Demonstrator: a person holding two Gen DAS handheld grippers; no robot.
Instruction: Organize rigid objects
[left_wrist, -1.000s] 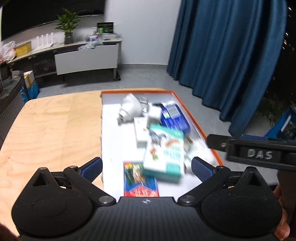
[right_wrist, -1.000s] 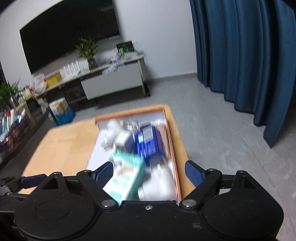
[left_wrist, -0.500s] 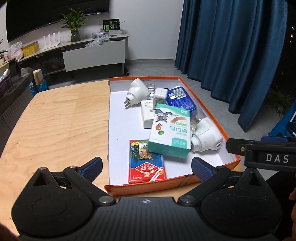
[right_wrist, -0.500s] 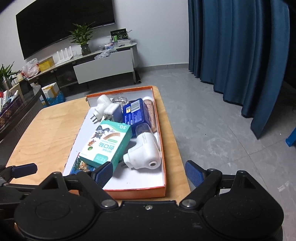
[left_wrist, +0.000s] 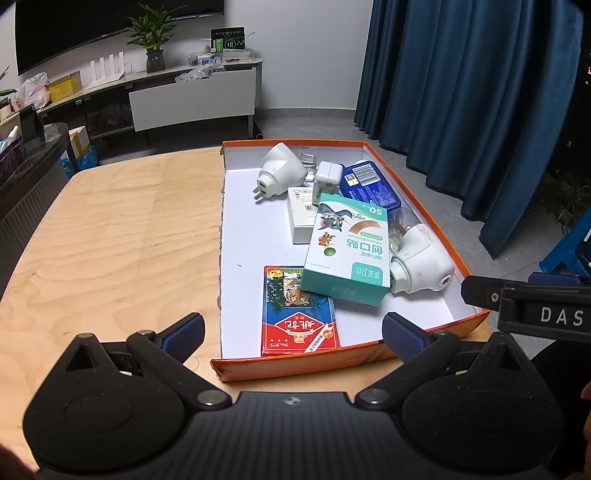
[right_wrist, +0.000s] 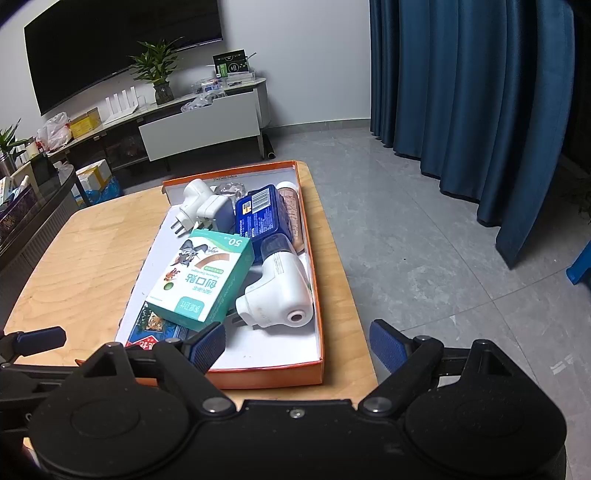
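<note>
I am holding my left claw (left_wrist: 291, 328) spread wide and empty just short of the near wall of the orange tray (left_wrist: 295, 363), which is sitting on the wooden table (left_wrist: 110, 236). My right claw (right_wrist: 297, 341) is gaping wide too, gripping nothing, hovering over the tray's near right corner. Inside the tray, a teal plaster box (left_wrist: 347, 251) is leaning on a red card pack (left_wrist: 297, 317), just beside a white plug-in device (right_wrist: 277, 291). Further back a blue tin (right_wrist: 258, 214) and a white adapter (left_wrist: 279, 171) are lying.
</note>
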